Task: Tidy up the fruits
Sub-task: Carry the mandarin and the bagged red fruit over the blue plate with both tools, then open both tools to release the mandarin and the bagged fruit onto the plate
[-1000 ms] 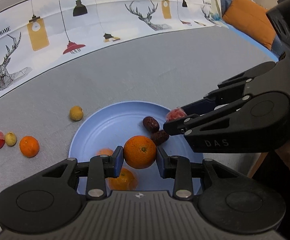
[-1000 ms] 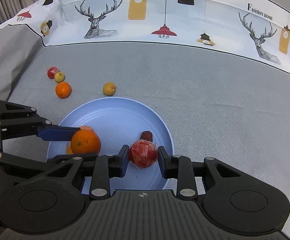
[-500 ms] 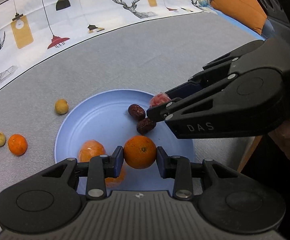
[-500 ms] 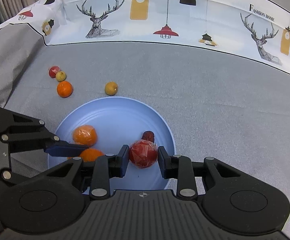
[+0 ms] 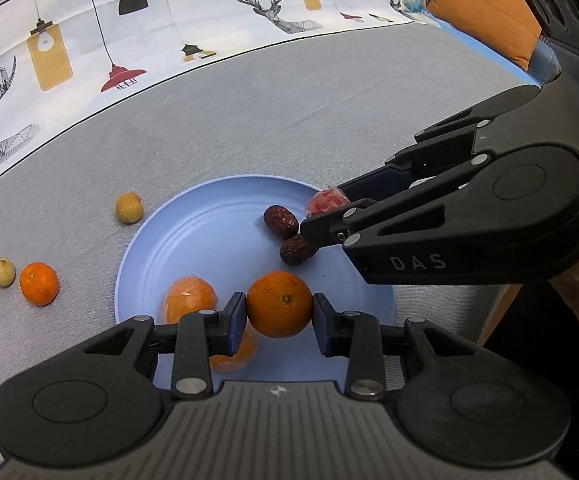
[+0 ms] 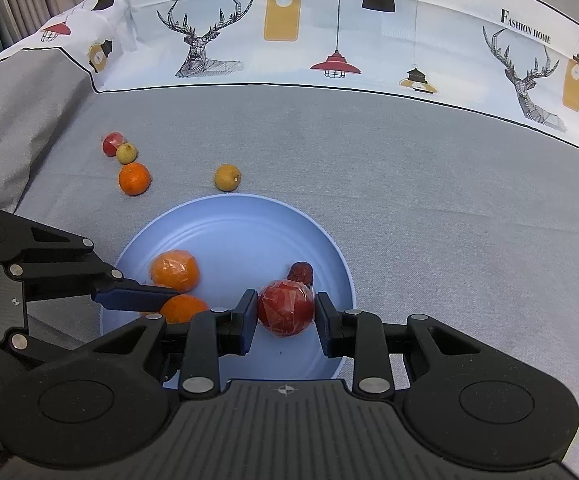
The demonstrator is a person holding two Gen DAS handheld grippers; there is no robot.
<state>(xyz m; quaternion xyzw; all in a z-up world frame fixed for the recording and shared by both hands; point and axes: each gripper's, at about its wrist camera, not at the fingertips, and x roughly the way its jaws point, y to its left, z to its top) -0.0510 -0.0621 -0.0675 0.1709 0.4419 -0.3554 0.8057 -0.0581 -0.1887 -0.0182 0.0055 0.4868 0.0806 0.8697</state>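
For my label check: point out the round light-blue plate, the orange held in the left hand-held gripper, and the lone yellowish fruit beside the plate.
Round light-blue plate [image 6: 233, 236], right wrist view, bare inner surface.
Held orange [image 5: 279, 305], left wrist view, front of peel.
Lone yellowish fruit [image 6: 227, 177], right wrist view, centre of skin.

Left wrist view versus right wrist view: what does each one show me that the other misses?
Only the left wrist view: two dark red wrinkled dates side by side on the plate, an orange cushion, and the left claw shut on a bare orange mandarin.
Only the right wrist view: the right claw head-on, shut on a red fruit in clear wrap; just one date shows behind it.
Both: the round light blue plate, a wrapped mandarin lying on it, and four small fruits on the grey cloth.
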